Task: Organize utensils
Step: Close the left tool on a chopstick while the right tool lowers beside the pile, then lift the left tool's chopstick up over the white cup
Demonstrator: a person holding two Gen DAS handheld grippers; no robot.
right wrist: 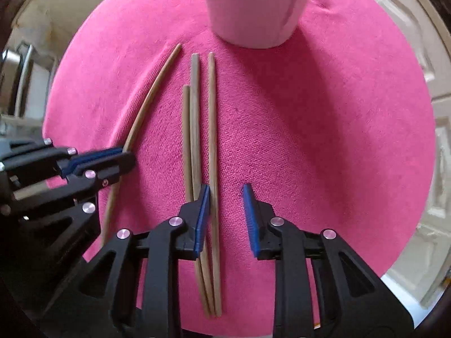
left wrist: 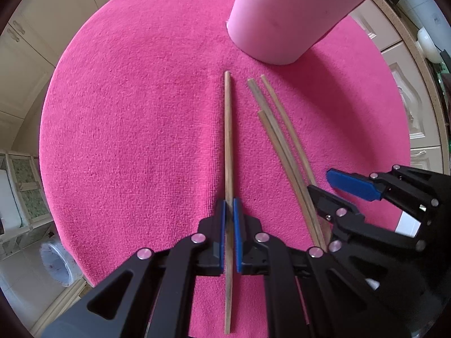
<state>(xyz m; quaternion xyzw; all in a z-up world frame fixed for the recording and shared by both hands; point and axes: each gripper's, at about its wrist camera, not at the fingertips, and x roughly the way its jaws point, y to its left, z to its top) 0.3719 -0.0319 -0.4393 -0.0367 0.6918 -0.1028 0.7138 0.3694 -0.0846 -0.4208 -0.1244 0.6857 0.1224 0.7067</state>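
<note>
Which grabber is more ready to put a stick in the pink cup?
The left gripper. It is already shut on one chopstick. The right gripper is open, with a loose chopstick between its jaws, so probably the left reaches the cup first.

Magenta cloth (left wrist: 126, 140), pale-pink cup (left wrist: 282, 17)

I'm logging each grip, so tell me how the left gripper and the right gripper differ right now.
The left gripper is shut on a single chopstick; the right gripper has a clear gap, with only one pad beside the rightmost chopstick of a loose group of three. The left gripper's chopstick lies apart from that group. Both have black fingers with blue pads and point down at the pink cloth.
</note>
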